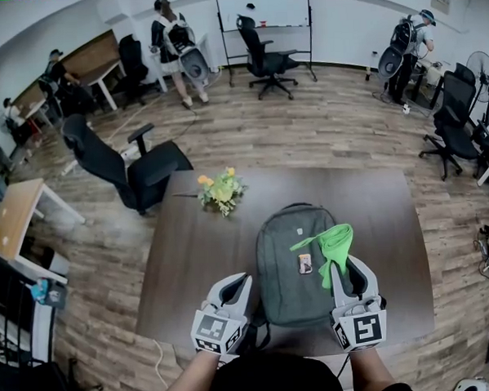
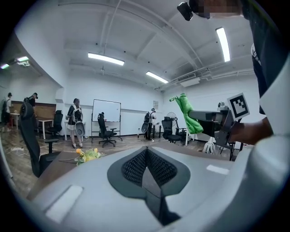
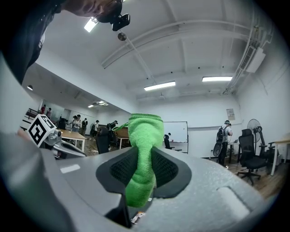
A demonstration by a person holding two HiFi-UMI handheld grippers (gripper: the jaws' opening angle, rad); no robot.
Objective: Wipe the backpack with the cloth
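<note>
Green cloth [image 3: 144, 136] fills the gap of the right gripper [image 3: 142, 186]: its jaws are clamped on the fabric. A bunched fold stands up past the tips and a loose end hangs below them. In the head view this gripper is held over the right-hand side of the backpack [image 1: 291, 266], with the cloth draped above the bag's upper right part; I cannot tell whether the fabric touches the bag.

The left gripper [image 2: 146, 158] has its jaws pressed together with nothing between them. It sits just beside the backpack's near left corner, apart from the bag.

The backpack is grey-green and lies flat, front side up, with a small tag [image 1: 305, 263] right of its middle, close under the hanging cloth. It rests on a dark brown table [image 1: 191, 267], towards the near edge.

Beyond the backpack's far left corner, a bunch of yellow flowers [image 1: 221, 190] lies on the same table. Farther left of the backpack, off the table, stands a black office chair [image 1: 137, 168]. Well beyond the backpack's far end, a whiteboard [image 1: 261, 6] stands against the wall, with people standing to both sides of it.
</note>
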